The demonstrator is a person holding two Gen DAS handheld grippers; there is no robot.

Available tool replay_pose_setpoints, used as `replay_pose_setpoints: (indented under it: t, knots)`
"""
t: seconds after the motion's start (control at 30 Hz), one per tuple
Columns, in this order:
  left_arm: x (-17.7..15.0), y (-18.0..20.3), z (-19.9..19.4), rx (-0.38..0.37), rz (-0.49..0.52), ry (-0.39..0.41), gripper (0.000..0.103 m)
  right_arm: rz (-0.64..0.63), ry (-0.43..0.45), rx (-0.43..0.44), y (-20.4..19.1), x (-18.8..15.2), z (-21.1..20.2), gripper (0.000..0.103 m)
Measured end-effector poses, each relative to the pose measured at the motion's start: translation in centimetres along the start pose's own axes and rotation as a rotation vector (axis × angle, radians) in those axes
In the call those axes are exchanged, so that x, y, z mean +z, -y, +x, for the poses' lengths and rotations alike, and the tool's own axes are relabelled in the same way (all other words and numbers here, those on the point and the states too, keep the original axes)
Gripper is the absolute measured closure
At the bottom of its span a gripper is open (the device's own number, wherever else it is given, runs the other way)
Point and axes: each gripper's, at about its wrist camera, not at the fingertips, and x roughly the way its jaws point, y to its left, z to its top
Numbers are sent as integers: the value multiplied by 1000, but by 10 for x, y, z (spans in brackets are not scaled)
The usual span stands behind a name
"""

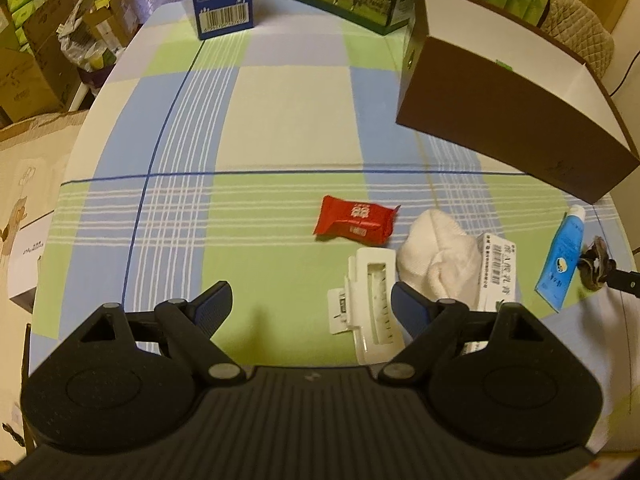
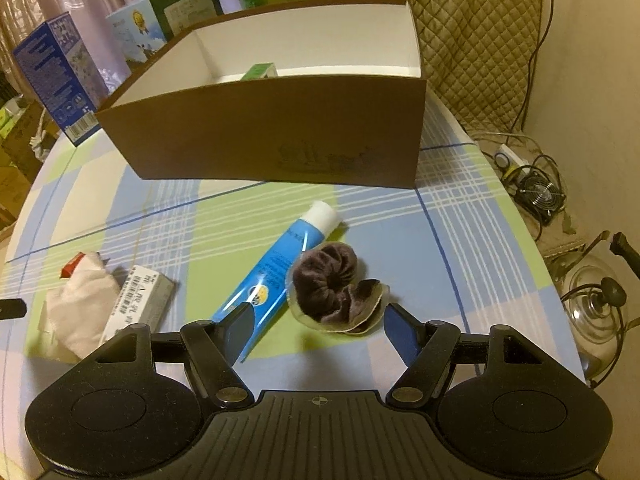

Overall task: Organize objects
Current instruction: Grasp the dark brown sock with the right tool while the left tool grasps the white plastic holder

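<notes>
1. Both hand-held grippers, left (image 1: 310,306) and right (image 2: 316,326), spread wide, empty.
2. Right one lined up on the dark brown fabric scrunchie (image 2: 334,286), touching the blue plastic tube (image 2: 276,264); probably next pick.
3. Loose items sit on the bench near the brown cardboard box (image 2: 280,136).
4. Right view alone shows a green packet (image 2: 260,71) inside; left alone shows the whole red sachet (image 1: 354,220).
</notes>
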Motion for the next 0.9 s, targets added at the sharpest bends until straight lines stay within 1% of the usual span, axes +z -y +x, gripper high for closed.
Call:
replay_pose_setpoints:
  t: [0.2,0.47,0.5,0.53,0.57,0.6,0.67,0.73,0.9]
  knots:
    - [-3,1,8,-1,-4,-19,19,-8,1,-7,5,1,16,34]
    - [-3,4,17,-8,1,-33,19,-83,19,-29,3,4,39,35]
    - [-4,4,18,-8,4,-35,19,-95,23,-33,2,3,41,39]
    - [-4,4,19,-8,5,-38,19,-108,23,-38,2,3,43,54]
    - [-4,4,20,-8,4,-40,19,-119,15,-37,2,4,46,62]
    - [-4,4,21,-10,4,-43,19,-122,14,-35,3,4,47,63]
    - [-4,6,23,-15,8,-46,19,-126,18,-33,4,4,48,71]
    - [-5,8,25,-20,15,-50,19,-122,20,-30,6,6,47,75]
    - [-6,16,34,-33,42,-64,20,-101,19,-30,12,10,46,77]
